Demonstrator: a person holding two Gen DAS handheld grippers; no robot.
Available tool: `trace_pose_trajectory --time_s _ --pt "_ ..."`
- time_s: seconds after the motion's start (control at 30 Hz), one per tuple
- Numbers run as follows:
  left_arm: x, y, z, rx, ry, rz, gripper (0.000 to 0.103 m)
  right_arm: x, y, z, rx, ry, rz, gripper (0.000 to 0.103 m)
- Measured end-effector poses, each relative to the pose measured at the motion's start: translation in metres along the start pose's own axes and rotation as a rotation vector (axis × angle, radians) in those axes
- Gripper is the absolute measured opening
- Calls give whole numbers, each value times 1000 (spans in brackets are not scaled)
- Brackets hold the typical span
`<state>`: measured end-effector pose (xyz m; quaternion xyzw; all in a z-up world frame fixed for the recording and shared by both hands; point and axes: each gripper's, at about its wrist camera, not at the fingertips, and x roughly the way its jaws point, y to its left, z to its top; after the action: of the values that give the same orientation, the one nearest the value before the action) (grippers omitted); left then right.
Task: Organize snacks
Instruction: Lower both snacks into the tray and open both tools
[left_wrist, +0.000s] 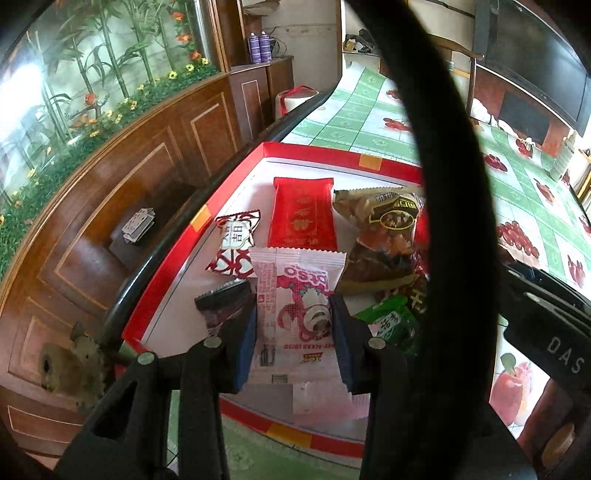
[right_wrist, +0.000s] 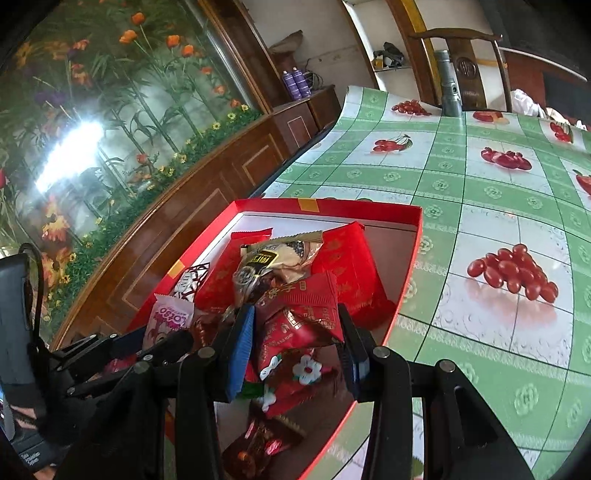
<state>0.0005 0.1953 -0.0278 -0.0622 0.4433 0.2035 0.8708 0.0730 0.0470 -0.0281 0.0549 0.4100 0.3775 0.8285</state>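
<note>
Left wrist view: the left gripper (left_wrist: 295, 325) pinches the pink Lotso wafer packet (left_wrist: 295, 314) over the red box (left_wrist: 332, 157). Right gripper (right_wrist: 297, 332) straddles a red candy packet (right_wrist: 295, 325), grip unclear. A loose pinch could drop the slick packet.

Red-rimmed box (left_wrist: 325, 155), pink-white Lotso packet (left_wrist: 295, 314), green-checked fruit-print tablecloth (right_wrist: 480, 192).

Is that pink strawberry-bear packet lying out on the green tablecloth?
No, the pink packet sits between the left tool's fingers, over the red box.
</note>
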Motion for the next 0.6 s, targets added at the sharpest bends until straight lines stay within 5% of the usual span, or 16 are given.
trace_pose_trajectory --time_s 0.4,0.53,0.6 --pt "8 -1 5 3 9 17 43 10 4 7 -43 11 -10 45" --pt "6 0 5 4 7 26 74 8 6 7 -57 4 -21 54" --pt "1 1 5 1 -4 32 76 4 6 7 -67 -6 -26 56"
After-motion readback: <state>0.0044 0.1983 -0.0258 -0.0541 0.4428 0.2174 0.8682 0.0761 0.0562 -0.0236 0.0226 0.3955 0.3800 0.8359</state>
